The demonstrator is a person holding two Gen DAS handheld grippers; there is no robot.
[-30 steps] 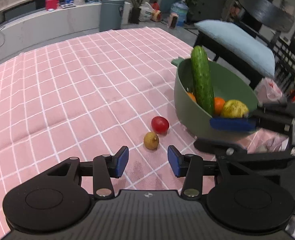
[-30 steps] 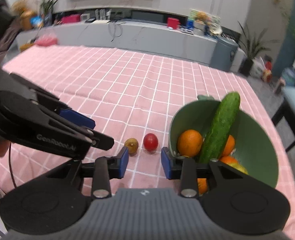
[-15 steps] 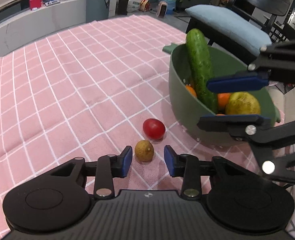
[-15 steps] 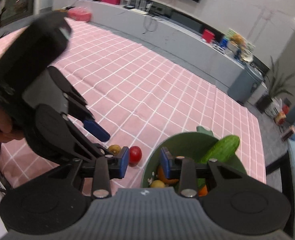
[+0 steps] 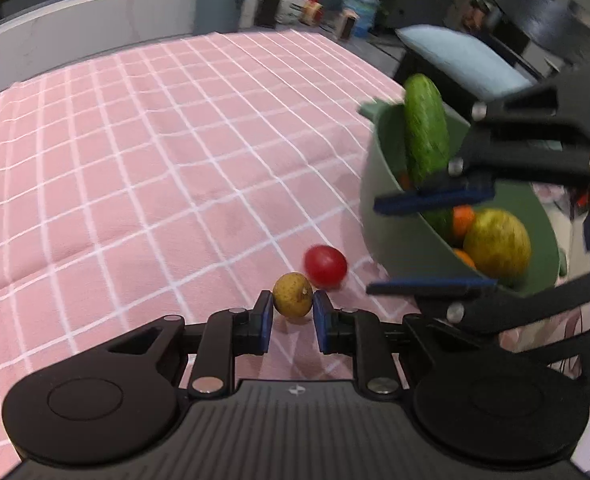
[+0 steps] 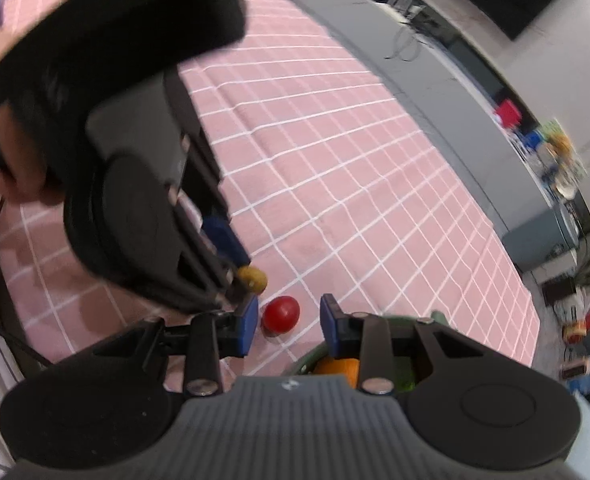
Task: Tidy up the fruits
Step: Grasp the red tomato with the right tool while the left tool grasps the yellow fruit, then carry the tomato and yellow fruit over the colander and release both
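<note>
Left gripper [image 5: 293,318] has closed since a second ago: jaws that stood wide and short of the fruit now clamp the small yellow-brown fruit [image 5: 293,294] on both sides, pads touching it. Fruit sits low on the pink checked tablecloth [image 5: 135,184], near the cloth's near edge, not clearly lifted yet. Judgement: the grasp is made; lift and carry to the bowl come next.

Red tomato [image 5: 325,267] lies loose just beyond that fruit, almost touching it, between it and the bowl.

Right gripper [image 6: 289,322] is empty, jaws apart to a modest gap. It has rolled and shifted since a second ago; it now hangs over the bowl's near rim, the tomato in line between its fingertips but ungripped.

Green bowl [image 5: 399,240], near the cloth's right edge, holds a cucumber [image 5: 425,136] leaning upright against its wall, a yellow-green round fruit [image 5: 497,242] and oranges [image 5: 463,216] partly hidden beneath.
</note>
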